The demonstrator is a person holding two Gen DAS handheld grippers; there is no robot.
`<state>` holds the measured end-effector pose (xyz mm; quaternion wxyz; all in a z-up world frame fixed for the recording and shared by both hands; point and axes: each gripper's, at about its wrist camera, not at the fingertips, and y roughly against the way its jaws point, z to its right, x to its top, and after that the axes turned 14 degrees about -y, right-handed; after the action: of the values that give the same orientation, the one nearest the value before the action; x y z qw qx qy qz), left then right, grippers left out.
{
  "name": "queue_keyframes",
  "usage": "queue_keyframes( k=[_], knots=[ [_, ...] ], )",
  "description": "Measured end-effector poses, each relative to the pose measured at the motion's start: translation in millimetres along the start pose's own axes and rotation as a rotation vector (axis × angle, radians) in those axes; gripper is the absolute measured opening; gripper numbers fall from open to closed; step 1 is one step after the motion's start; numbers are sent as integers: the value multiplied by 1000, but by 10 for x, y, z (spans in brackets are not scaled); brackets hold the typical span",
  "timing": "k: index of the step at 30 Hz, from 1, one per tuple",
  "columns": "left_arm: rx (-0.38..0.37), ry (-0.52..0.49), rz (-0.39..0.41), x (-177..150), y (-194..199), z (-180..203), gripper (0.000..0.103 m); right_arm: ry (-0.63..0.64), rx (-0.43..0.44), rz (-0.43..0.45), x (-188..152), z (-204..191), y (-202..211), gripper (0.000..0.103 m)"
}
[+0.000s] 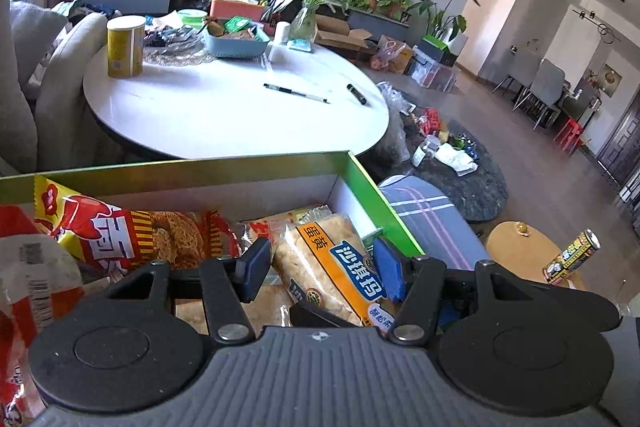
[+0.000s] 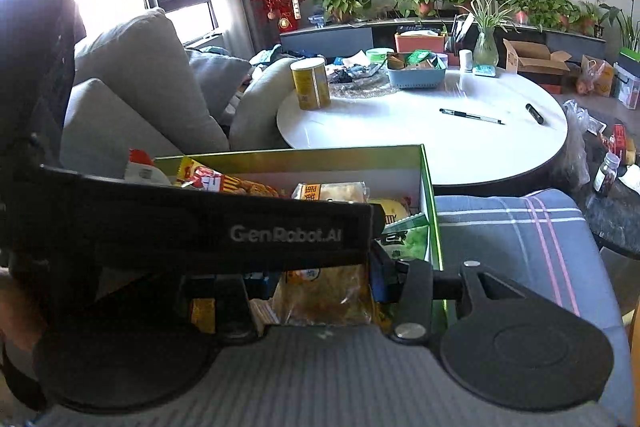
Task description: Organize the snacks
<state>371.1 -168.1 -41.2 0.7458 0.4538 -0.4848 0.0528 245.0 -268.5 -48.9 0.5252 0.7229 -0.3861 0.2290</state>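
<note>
the left gripper [image 1: 322,269] sits low over a green-rimmed cardboard box [image 1: 384,201] of snacks, its jaws about half spread. between its blue rubbery pads [image 1: 387,269] lies a clear crinkly packet with an orange label strip [image 1: 340,269], holding pale, crumbly puffed bars; the right pad is against the packet's edge, but on the left a gap shows, so whether the packet is pinched cannot be told.

the right gripper [image 2: 320,283] is spread wide over the same box [image 2: 430,195]. a glossy see-through wrapper of golden pastry [image 2: 324,295] lies between its jaws. the left side is hidden behind the other gripper's black body printed with grey lettering [image 2: 286,234], so a grip cannot be told here either.

inside the box, whose inner walls are plain white card, a shiny red and yellow bag [image 1: 132,231] picturing a ring-shaped fried snack leans toward the left, with a white and red plastic bag [image 1: 32,279] beside it. a green foil packet [image 2: 406,239] stands in the right corner.

the box rests by a grey cushion with white and pink stripes [image 1: 432,223]. beyond it a round, smooth white surface [image 1: 224,115] carries a yellow cylindrical canister [image 1: 125,47], a slim pen [image 1: 296,94], a short black marker [image 1: 357,94] and a pale blue plastic basket [image 1: 236,45].
</note>
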Motion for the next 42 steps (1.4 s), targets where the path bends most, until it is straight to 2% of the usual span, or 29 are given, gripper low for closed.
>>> queue_keyframes(
  k=[3, 6, 9, 11, 13, 17, 21, 27, 30, 33, 42],
  knots=[
    [-1, 53, -42, 20, -72, -82, 60, -28, -6, -24, 18, 33, -88, 92],
    [18, 45, -65, 64, -5, -65, 66, -38, -8, -28, 31, 21, -69, 92],
    [47, -16, -30, 92, 207, 32, 74, -34, -2, -20, 74, -23, 87, 92],
    [67, -42, -9, 120, 346, 81, 74, 8, -30, 24, 96, -67, 233, 92],
    [54, -37, 15, 132, 500, 98, 74, 34, -46, 75, 119, -78, 425, 93],
    [16, -20, 43, 81, 790, 160, 75, 23, -58, 87, 137, 35, 713, 93],
    [-15, 14, 57, -74, 971, 241, 75, -32, -102, 97, 70, 220, 980, 93],
    [-55, 17, 19, -386, 1083, 444, 75, -107, -177, 91, -114, 440, 1259, 93],
    [-83, 43, 0, -600, 1079, 520, 75, -189, -200, 70, -206, 582, 1298, 93],
    [-116, 78, -46, -796, 1005, 565, 74, -262, -198, 30, -314, 698, 1298, 93],
    [-128, 110, -152, -1218, 740, 759, 74, -338, -168, -73, -718, 790, 1197, 93]
  ],
)
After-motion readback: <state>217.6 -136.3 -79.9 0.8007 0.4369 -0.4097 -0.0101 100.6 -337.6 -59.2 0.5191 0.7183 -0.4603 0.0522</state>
